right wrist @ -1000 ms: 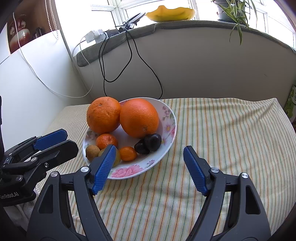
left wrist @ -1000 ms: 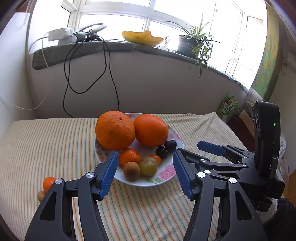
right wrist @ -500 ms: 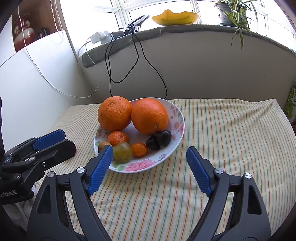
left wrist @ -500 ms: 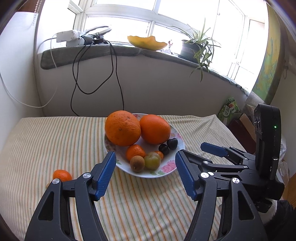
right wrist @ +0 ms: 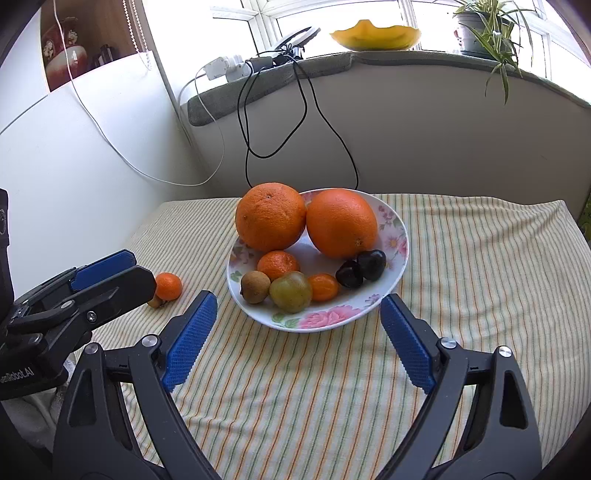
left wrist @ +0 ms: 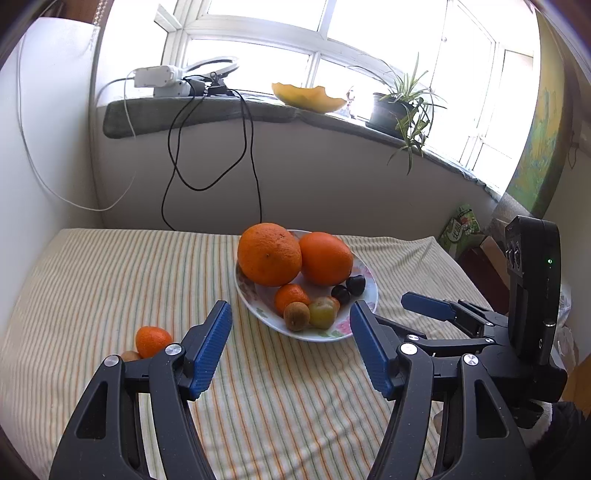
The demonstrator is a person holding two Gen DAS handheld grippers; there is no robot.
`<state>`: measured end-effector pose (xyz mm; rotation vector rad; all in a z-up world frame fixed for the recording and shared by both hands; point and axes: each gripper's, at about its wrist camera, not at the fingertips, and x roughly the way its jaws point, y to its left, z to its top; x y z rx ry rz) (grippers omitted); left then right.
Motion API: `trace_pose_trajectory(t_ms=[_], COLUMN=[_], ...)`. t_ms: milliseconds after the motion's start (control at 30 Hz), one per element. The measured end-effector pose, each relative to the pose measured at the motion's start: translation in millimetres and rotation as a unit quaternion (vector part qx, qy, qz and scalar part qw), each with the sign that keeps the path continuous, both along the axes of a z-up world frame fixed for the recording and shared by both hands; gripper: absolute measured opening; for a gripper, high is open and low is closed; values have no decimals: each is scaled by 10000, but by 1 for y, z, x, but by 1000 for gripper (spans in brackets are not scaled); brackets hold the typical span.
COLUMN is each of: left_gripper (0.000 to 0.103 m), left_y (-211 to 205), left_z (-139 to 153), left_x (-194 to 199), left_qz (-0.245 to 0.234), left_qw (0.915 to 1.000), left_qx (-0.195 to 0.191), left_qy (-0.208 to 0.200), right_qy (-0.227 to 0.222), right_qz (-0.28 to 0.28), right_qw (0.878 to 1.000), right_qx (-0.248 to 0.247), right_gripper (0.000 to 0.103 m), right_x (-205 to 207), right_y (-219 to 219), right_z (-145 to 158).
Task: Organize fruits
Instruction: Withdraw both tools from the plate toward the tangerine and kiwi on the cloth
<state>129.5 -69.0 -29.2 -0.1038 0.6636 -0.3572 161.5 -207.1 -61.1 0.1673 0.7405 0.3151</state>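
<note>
- Striped tablecloth (right wrist: 480,280) covers the table.
- Grey windowsill (left wrist: 229,110) behind, bright window above.
- White power strip (left wrist: 159,79) on sill; black cable (left wrist: 251,155) hangs down the wall.
- Yellow melon-like piece (right wrist: 375,35) on sill.
- Potted spider plant (left wrist: 399,110) beside it.
- Green packet (left wrist: 460,229) off table's right edge.

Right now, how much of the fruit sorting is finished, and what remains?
Mostly done: the flowered plate holds two big oranges, small mandarins and dark plums. In hand: nothing; the left gripper and right gripper are both open and empty. Left: a small mandarin and a brownish fruit lie on the striped cloth.
</note>
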Motion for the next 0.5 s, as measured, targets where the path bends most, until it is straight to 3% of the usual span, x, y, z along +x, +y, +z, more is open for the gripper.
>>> trace_pose_trajectory(t_ms=[500], left_gripper=[70], left_y=[46], left_z=[-8], left_x=[-15], left_qz=[424], left_qw=[9991], left_qx=[-44], left_qy=[46], right_qy=[-37], right_qz=[243], right_qw=[9997], right_qx=[-43], right_gripper=[93], right_x=[-10], right_y=[29], right_z=[1])
